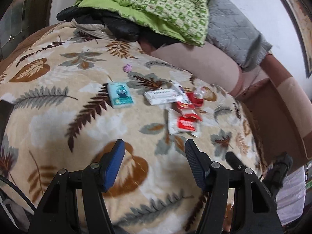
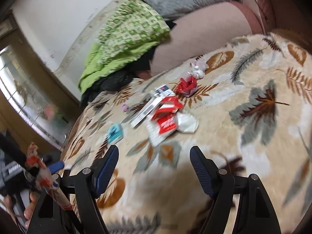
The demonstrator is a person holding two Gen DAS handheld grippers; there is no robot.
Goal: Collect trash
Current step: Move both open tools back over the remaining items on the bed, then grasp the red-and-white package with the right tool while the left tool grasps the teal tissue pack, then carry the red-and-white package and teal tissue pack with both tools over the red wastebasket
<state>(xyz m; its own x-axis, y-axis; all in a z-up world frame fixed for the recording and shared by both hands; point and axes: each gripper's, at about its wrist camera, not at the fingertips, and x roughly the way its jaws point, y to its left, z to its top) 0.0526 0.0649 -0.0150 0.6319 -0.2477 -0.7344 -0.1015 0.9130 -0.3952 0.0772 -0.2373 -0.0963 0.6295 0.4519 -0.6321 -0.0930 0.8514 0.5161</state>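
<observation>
Now I see both grippers wide open and empty above the leaf-patterned blanket [image 1: 58, 120]: left gripper [image 1: 154, 146], right gripper [image 2: 154, 152]. Ahead of them lies the trash: red and white wrappers [image 1: 185, 120], a white carton [image 1: 163, 96], a small blue packet [image 1: 120, 95], and a purple scrap [image 1: 127, 67] farther away.

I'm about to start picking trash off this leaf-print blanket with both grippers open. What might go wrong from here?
1. The red-and-white wrappers and the white box overlap in one heap, so a pinch may lift several or scatter them.
2. The blanket is plush; the fingers may catch fabric under a flat wrapper.
3. The small purple scrap lies apart, on the busy pattern, and is easy to miss.
</observation>
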